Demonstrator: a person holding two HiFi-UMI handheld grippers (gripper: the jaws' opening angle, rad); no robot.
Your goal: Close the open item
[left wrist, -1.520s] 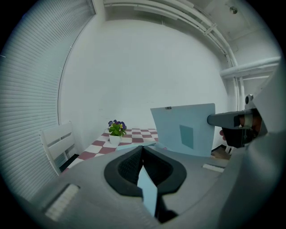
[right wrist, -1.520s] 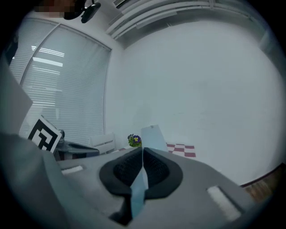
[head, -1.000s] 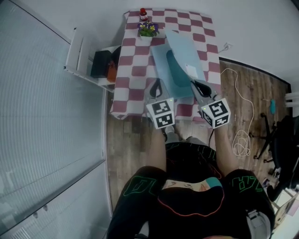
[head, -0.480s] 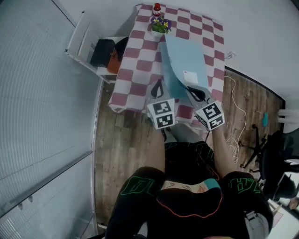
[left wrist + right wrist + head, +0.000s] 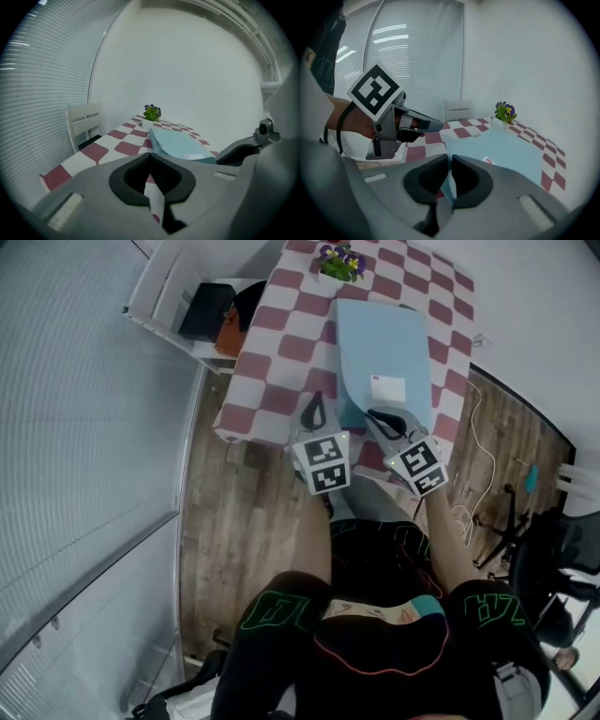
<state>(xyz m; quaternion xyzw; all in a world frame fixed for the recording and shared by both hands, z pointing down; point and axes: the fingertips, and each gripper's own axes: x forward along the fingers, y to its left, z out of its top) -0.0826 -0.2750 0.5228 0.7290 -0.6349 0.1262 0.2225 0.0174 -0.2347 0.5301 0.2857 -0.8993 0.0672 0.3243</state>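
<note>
**Closing step, cover down.** The light blue folder lies flat and shut on the checked table. Its white label faces up and its near edge points toward the person.

The right gripper is at that near edge. Its jaws are opening, with the thin cover edge in the narrow slit between them and the pads seemingly touching it. The left gripper, jaws together on nothing, hovers over the cloth just beside the folder.

To finish well, I judge the cover should be let go fully before drawing back. The withdrawal should be low and straight, so the cover is not dragged open.

Only the head view shows the folder whole, with the potted flowers beyond it. Only the right gripper view shows the cover edge in the slit.
</note>
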